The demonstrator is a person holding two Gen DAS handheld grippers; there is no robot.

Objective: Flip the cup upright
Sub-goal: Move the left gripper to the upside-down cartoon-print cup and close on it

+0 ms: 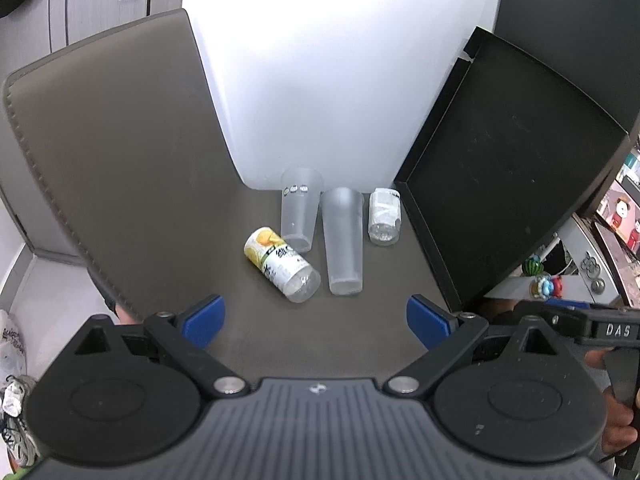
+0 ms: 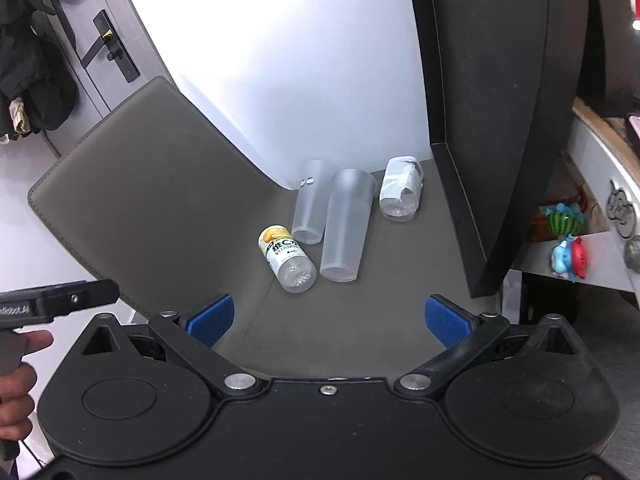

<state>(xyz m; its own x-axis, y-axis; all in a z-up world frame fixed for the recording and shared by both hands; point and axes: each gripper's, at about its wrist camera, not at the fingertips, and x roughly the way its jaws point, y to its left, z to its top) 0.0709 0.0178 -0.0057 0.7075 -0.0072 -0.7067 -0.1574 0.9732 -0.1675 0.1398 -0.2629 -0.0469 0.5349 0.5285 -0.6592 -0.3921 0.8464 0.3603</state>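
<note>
cups first: we count two frosted ones on the grey mat (image 1: pixel 140 200), a tall cup (image 1: pixel 343 240) and a shorter cup (image 1: pixel 299 210), both lying on their sides. two bottles too, a yellow-label bottle (image 1: pixel 280 264) and a white-label bottle (image 1: pixel 385 216), also lying down. all four look empty as far as we can tell.

both cups run lengthwise away from our left gripper (image 1: pixel 316 322), closed bases toward us and open rims toward the white wall (image 1: pixel 340 60) at the far end. they sit side by side, the tall one closer to us, straight ahead of the fingers. a black tray (image 1: pixel 508 184) stands propped up off to the right.

our left gripper has its blue pads spread wide with nothing between them, and the right gripper (image 2: pixel 330 318) is the same, apart and holding nothing, well short of the cups.
</note>
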